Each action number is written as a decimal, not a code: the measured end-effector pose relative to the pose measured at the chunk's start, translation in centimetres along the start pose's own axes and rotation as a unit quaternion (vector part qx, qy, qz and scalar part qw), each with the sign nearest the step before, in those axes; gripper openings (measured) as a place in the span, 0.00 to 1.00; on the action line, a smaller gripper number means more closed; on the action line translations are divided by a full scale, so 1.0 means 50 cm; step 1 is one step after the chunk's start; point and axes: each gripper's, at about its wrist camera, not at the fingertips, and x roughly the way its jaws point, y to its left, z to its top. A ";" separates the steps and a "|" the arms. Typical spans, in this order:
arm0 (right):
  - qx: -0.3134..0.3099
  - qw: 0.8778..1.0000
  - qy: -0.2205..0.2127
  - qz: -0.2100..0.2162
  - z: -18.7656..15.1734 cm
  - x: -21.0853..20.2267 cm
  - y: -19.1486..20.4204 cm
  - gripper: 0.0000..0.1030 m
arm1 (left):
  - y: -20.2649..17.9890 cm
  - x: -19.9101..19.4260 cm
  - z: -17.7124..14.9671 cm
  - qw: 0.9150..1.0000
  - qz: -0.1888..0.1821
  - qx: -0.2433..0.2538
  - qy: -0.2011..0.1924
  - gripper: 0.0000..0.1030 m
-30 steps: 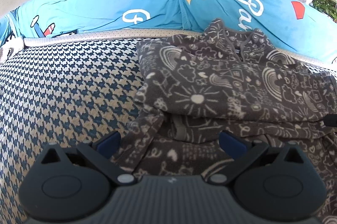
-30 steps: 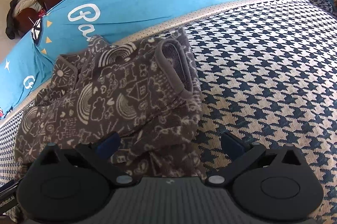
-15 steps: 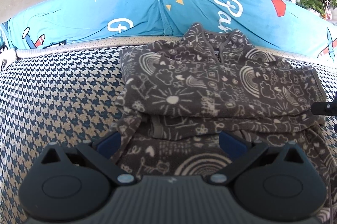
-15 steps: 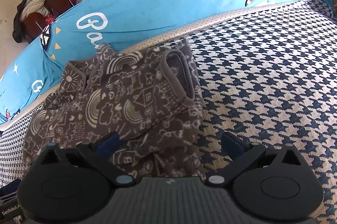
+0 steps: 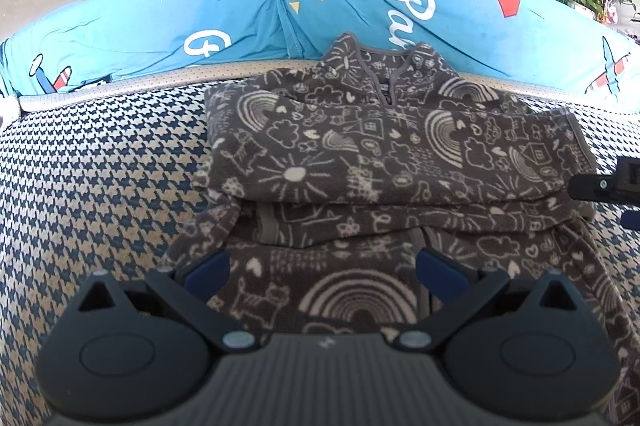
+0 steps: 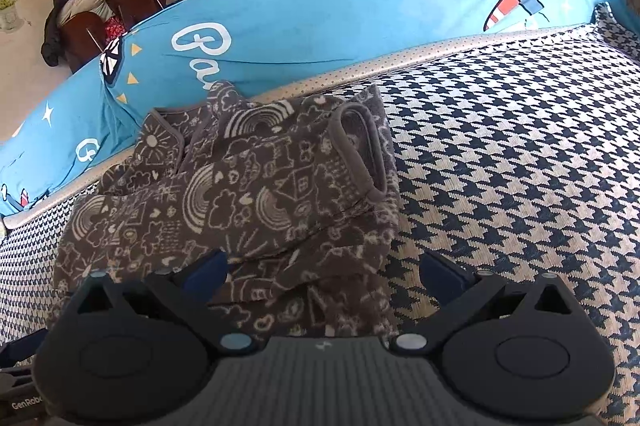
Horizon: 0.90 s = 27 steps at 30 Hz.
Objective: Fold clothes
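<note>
While I hold both claws low, the houndstooth cushion [image 5: 100, 185] fills most of what I see, and a blue printed cover [image 5: 240, 17] runs along its back edge. On the cushion lies the grey fleece garment [image 5: 360, 153] with white doodle drawings (rainbows, suns, little houses); its sleeves are folded across the body and its collar touches the blue cover. In the right wrist view the sleeve cuff [image 6: 360, 149] stands up, gaping, on the garment's right side. My left claw [image 5: 322, 266] is spread wide above the lower hem and grips nothing. My right claw [image 6: 324, 266] is spread wide too, over the garment's right edge, also without cloth between its fingers.
</note>
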 end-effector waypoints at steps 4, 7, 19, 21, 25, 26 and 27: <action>-0.014 1.000 -0.003 0.001 -0.003 -0.005 0.008 1.00 | -0.016 -0.004 -0.005 1.000 -0.006 0.012 0.006 1.00; -0.025 1.000 -0.007 0.001 -0.007 -0.008 0.014 1.00 | -0.027 -0.007 -0.008 1.000 -0.006 0.023 0.009 1.00; -0.034 0.999 -0.005 0.003 -0.010 -0.011 0.014 0.95 | -0.071 -0.016 -0.019 0.998 -0.014 0.060 0.029 1.00; -0.035 0.999 -0.004 0.004 -0.010 -0.012 0.013 0.94 | -0.077 -0.018 -0.020 0.997 -0.017 0.064 0.031 1.00; -0.037 0.999 -0.002 0.004 -0.012 -0.013 0.012 0.94 | -0.088 -0.019 -0.021 0.997 -0.019 0.072 0.033 1.00; -0.038 0.999 -0.002 0.004 -0.013 -0.013 0.012 0.94 | -0.091 -0.018 -0.022 0.996 -0.018 0.074 0.035 1.00; -0.038 0.999 -0.001 0.004 -0.013 -0.013 0.012 0.93 | -0.093 -0.018 -0.022 0.996 -0.017 0.077 0.037 1.00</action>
